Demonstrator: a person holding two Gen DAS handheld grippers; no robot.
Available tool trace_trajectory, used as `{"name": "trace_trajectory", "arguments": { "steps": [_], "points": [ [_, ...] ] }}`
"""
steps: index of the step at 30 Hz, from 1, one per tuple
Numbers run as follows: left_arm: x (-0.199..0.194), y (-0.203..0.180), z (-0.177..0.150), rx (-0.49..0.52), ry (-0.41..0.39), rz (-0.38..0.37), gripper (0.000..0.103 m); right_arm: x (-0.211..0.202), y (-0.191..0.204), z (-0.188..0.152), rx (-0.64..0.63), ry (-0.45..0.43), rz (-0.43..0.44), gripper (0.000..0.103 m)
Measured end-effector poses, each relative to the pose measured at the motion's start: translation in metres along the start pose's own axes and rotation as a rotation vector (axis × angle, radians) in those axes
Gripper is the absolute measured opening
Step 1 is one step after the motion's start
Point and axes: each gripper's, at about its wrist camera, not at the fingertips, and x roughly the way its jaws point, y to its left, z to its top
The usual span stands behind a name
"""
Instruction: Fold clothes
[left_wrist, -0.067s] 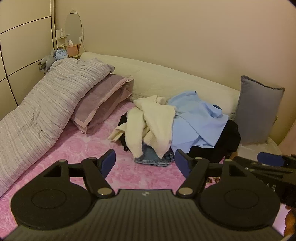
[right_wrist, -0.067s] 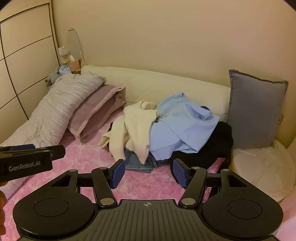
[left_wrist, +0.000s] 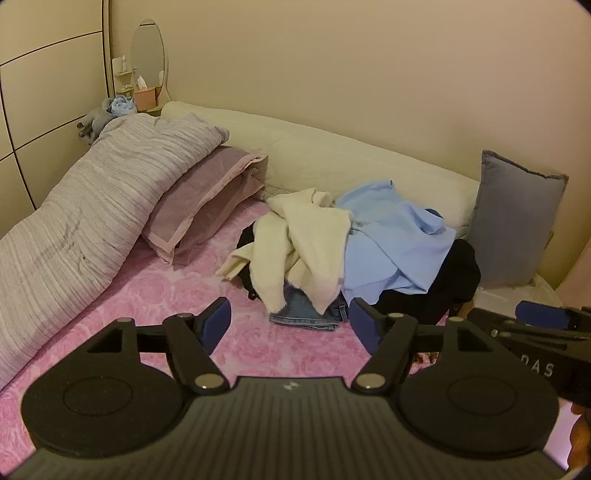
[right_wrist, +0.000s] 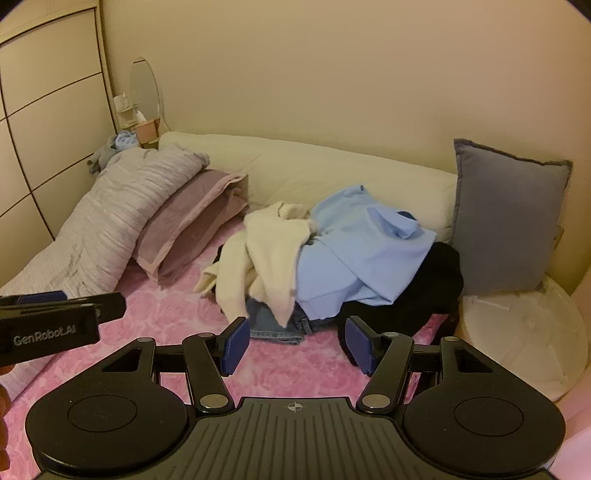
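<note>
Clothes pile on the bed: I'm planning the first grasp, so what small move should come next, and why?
Probably ease the right gripper forward to the cream sweater. Both grippers hover open and empty short of the pile, and the sweater lies on top, over the jeans and beside the light blue shirt.

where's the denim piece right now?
In both wrist views the denim piece lies at the near bottom edge of the clothes pile on the pink bedspread, poking out under the cream sweater, ahead of both open grippers.
</note>
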Motion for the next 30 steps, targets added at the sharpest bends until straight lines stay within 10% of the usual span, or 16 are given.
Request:
{"name": "trace_trajectory", "arguments": {
  "steps": [30],
  "points": [
    [-0.015, 0.039, -0.026, -0.043, 0.054, -0.061, 0.069, -0.022, 0.008, -0.002, -0.008, -0.030, -0.047, 0.062]
  ]
}}
